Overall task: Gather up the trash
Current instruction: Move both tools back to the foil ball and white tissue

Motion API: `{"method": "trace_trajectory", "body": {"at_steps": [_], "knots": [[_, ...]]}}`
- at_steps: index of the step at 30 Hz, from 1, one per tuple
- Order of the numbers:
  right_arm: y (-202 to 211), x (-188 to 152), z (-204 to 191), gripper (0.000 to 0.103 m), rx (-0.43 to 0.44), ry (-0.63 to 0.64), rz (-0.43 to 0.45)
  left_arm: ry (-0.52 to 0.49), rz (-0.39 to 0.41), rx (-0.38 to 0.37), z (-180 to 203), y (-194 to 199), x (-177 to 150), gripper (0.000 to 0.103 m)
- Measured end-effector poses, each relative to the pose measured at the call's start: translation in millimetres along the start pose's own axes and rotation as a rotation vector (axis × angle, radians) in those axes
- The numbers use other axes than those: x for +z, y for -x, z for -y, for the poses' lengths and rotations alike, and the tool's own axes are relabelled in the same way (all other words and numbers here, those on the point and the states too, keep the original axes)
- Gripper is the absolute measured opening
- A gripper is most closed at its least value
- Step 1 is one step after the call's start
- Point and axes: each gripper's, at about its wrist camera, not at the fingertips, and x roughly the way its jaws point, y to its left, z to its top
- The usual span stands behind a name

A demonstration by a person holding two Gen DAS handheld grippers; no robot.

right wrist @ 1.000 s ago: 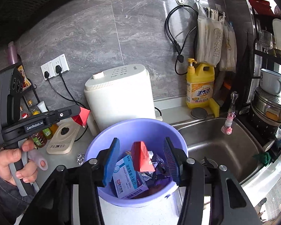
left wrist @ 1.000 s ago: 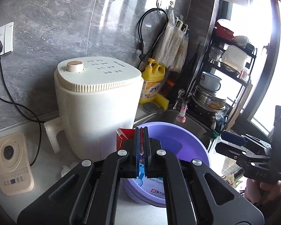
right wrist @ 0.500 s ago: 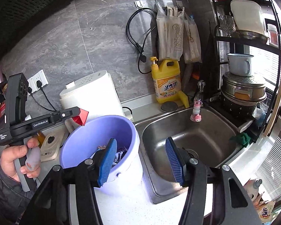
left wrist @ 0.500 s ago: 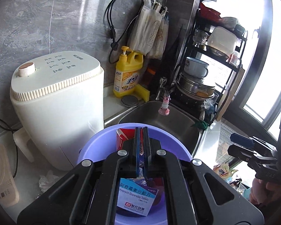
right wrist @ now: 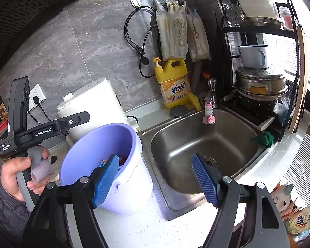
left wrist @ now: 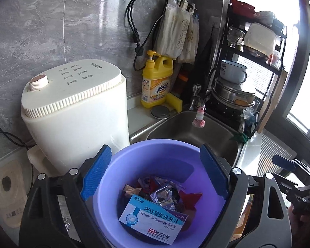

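Hovering over the purple bucket (left wrist: 146,155), left gripper (left wrist: 155,171) with jaws spread wide and empty; red wrapper (left wrist: 189,198) (clamped half a second ago) now down beside the tablet box (left wrist: 153,219). Crumpled foil scrap (left wrist: 66,226) left on the counter (left wrist: 134,111).

Hanging near the sink (right wrist: 206,142), right gripper (right wrist: 155,181), jaws wide, empty as before.

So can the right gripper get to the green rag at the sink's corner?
Probably yes. The right gripper is open and empty above the sink, and nothing stands between it and the green rag by the rack.
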Motion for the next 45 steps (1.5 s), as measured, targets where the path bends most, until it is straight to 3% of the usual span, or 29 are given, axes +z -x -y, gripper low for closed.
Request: {"method": "trace_trajectory", "body": {"at_steps": [5, 9, 17, 23, 29, 45], "knots": [[-8.0, 3.2, -10.0, 0.096, 0.017, 0.017, -0.007, 0.048, 0.015, 0.009, -17.2, 16.1, -6.8, 0.089], [-13.4, 6.1, -21.9, 0.095, 0.034, 0.036, -0.012, 0.09, 0.055, 0.058, -34.2, 35.2, -12.8, 0.091], [-24.8, 12.2, -42.9, 0.095, -0.014, 0.04, -0.014, 0.224, 0.141, 0.171, -81.3, 80.0, -28.9, 0.094], [-26.2, 17.4, -67.4, 0.095, -0.038, 0.069, 0.026, 0.287, 0.114, 0.151, -111.4, 107.1, -46.9, 0.094], [-27.4, 12.2, -95.9, 0.095, -0.026, 0.106, 0.044, 0.303, 0.083, 0.198, -132.1, 123.4, -71.9, 0.094], [-41.6, -21.3, -203.2, 0.095, 0.27, 0.371, -0.078, 0.354, 0.039, 0.295, -176.1, 155.1, -137.1, 0.094]]}}
